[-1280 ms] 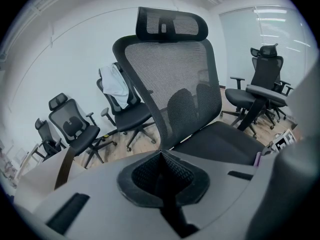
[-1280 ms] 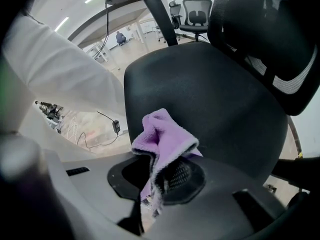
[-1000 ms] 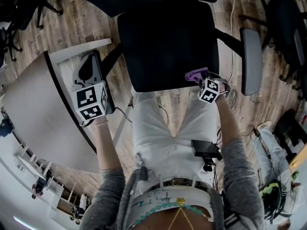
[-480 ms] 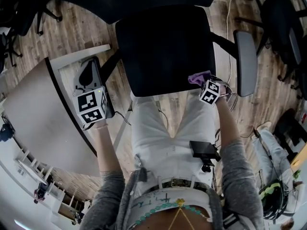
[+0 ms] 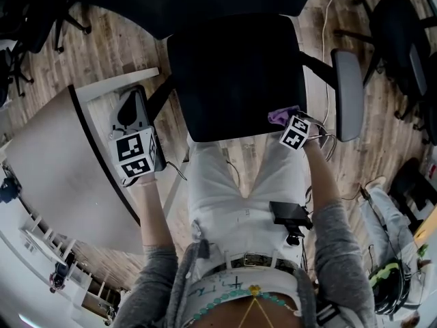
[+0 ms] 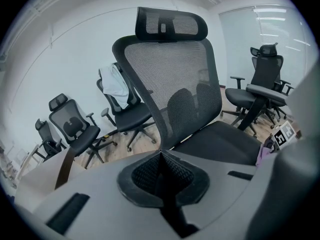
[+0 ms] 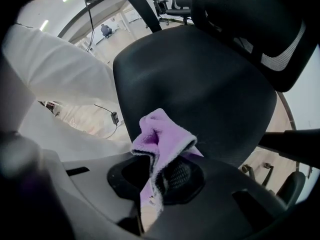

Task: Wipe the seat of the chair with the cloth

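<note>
A black office chair stands before me, its seat point(image 5: 235, 74) point(image 7: 200, 89) dark and broad. My right gripper point(image 5: 290, 125) point(image 7: 159, 176) is shut on a purple cloth point(image 5: 280, 115) point(image 7: 161, 140) at the seat's near right corner, the cloth bunched over the front edge. My left gripper point(image 5: 133, 132) point(image 6: 162, 176) is shut with nothing between its jaws, held to the left of the chair above a white table point(image 5: 54, 162). From the left gripper view the chair's mesh backrest point(image 6: 172, 84) and seat point(image 6: 222, 141) show side-on.
The chair's right armrest point(image 5: 347, 94) sticks out beside my right gripper. Other black office chairs point(image 6: 75, 129) point(image 5: 403, 33) stand around on the wooden floor point(image 5: 116, 39). My legs in white trousers point(image 5: 239, 190) are close against the seat's front edge.
My right gripper with the cloth has shifted slightly left and inward along the seat's front edge. The left gripper drifted a little down and right.
</note>
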### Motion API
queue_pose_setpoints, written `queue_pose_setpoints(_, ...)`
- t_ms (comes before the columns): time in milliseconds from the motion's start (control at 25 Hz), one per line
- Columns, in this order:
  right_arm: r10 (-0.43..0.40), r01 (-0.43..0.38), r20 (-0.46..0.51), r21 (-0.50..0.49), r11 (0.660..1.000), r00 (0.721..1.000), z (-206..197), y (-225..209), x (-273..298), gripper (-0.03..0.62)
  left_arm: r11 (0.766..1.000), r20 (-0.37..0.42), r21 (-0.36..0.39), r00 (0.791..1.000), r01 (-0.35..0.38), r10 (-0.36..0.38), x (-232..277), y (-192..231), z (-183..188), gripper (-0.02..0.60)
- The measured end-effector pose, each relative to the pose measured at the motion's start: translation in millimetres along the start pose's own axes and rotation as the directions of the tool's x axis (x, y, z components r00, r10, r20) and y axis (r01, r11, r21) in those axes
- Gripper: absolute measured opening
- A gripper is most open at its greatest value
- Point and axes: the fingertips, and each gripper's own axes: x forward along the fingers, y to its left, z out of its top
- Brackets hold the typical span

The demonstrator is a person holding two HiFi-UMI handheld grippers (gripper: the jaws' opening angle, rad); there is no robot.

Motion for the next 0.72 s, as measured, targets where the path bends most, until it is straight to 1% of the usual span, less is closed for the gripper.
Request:
queue_pose_setpoints(120,0.014,-0.014,-0.003,-0.002,1.000,1.000,3,3,-3,0.048,1.000,-0.002,0.002,1.000,-0.004,0.004,-1,-1,-1,0.003)
queue_pose_setpoints(240,0.032,-0.032,0.031,0.015,0.999,0.999,13,5,-11,0.048,1.000,0.001,0.003,1.000,-0.002,0.002,0,-2,-1,0.003)
queue_pose_setpoints(480,0.023,-0.026,0.096,0.024,0.999,0.995,47,-1,-29,0.048,1.000,0.002,0.015,1.000,-0.011,0.011,0,0,-2,0.003)
queue_pose_setpoints(720,0.012,-0.017,0.166,0.032,0.999,0.986,90,-8,-55,0.048,1.000,-0.001,0.014,1.000,-0.008,0.008,0,0,-3,0.003)
